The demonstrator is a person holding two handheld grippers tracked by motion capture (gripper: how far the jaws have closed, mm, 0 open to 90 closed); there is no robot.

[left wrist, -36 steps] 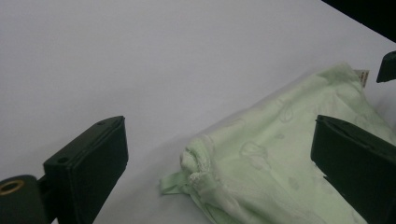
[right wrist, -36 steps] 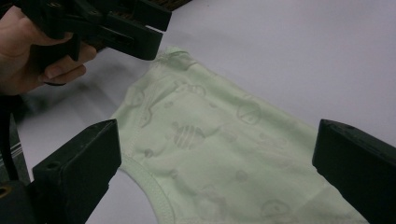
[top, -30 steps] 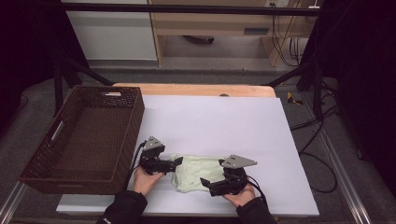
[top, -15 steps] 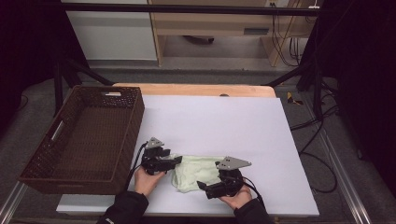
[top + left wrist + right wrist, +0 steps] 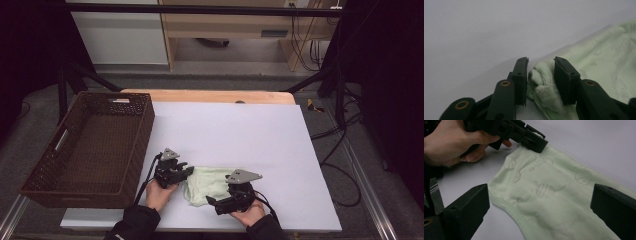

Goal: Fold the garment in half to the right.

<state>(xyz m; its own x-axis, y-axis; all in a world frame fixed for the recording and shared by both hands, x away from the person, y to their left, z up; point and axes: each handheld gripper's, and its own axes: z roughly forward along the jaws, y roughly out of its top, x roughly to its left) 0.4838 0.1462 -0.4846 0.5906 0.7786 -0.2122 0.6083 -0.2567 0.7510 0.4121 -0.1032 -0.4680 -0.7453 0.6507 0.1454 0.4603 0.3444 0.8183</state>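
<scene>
high view: a pale green cloth [image 5: 206,184] lies crumpled on the white table [image 5: 240,135], near its front edge, between the two grippers. the left gripper [image 5: 186,172] sits at the cloth's left edge, held in the left hand [image 5: 161,192]. the right gripper [image 5: 212,202] sits at the cloth's front right, held in the right hand [image 5: 246,214], and points left across the cloth's front edge. a brown wicker basket [image 5: 95,150] stands at the table's left side, just beside the left gripper and apart from the cloth.

left gripper view: the left gripper [image 5: 540,75] has just been closing its jaws, and a bunched fold of the cloth [image 5: 599,57] stands between them. the cloth touches the left jaw; at the right jaw i cannot tell whether the pad presses on it. the rest of the cloth spreads away to the right on the table [image 5: 486,32].

right gripper view: the right gripper [image 5: 540,202] has its jaws spread wide, one on each side of the cloth [image 5: 549,192], neither pad pressing it. the hemmed edge of the cloth lies flat on the table [image 5: 599,142]. farther off the left gripper [image 5: 534,142] bears on the cloth's far corner, with the left hand [image 5: 456,142] around its body.
</scene>
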